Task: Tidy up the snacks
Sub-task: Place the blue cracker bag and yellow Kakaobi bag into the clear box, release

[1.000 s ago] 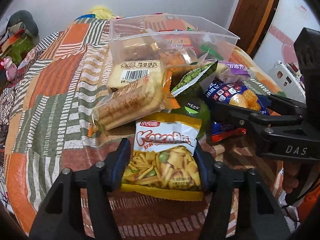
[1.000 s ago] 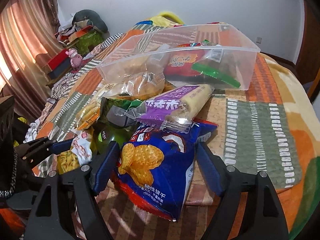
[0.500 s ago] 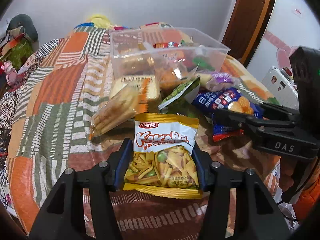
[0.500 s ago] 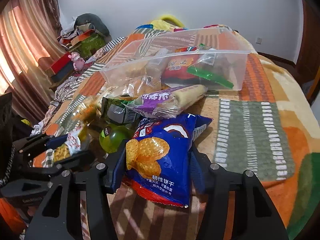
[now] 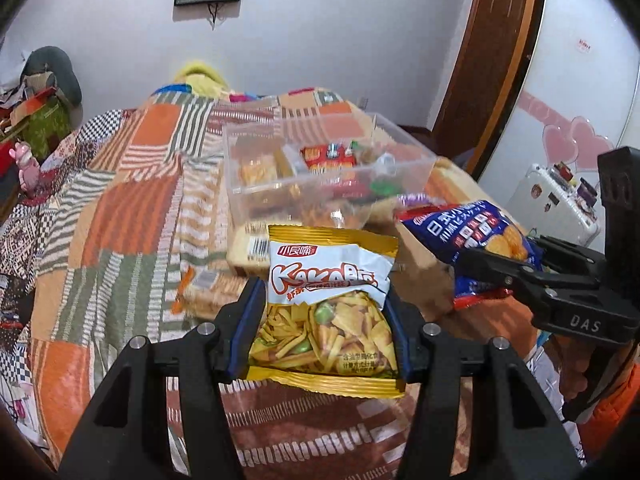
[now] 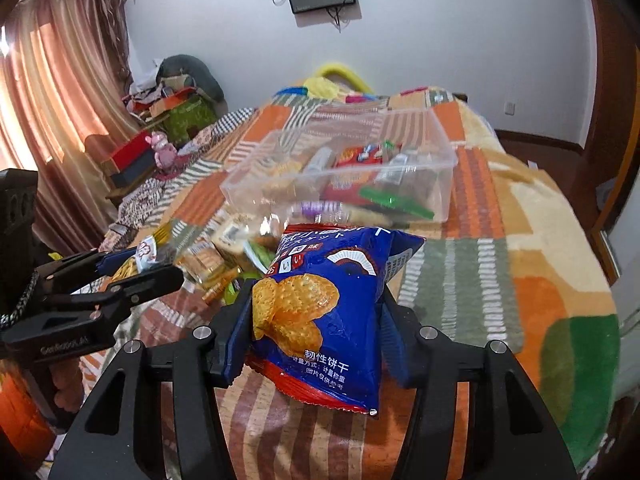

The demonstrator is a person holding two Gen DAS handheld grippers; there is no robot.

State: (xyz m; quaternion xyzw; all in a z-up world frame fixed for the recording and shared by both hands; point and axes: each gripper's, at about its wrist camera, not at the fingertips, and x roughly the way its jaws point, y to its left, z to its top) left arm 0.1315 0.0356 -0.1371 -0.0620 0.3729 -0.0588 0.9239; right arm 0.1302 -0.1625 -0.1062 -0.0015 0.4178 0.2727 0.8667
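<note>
Patchwork bedding (image 5: 128, 216) carries our loose snacks. Our left gripper (image 5: 324, 332) pinches the yellow snack bag (image 5: 328, 308); our right gripper (image 6: 316, 328) pinches the blue biscuit bag (image 6: 332, 312), both raised, probably bound for the clear bin (image 6: 436, 184).

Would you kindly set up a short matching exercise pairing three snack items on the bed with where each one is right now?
Things:
1. yellow Kaka bag
2. blue biscuit bag
3. red biscuit packet

Places:
A. inside the clear bin
B. clamped in the left gripper
C. clamped in the right gripper

Pairs: 1-B, 2-C, 3-A
</note>
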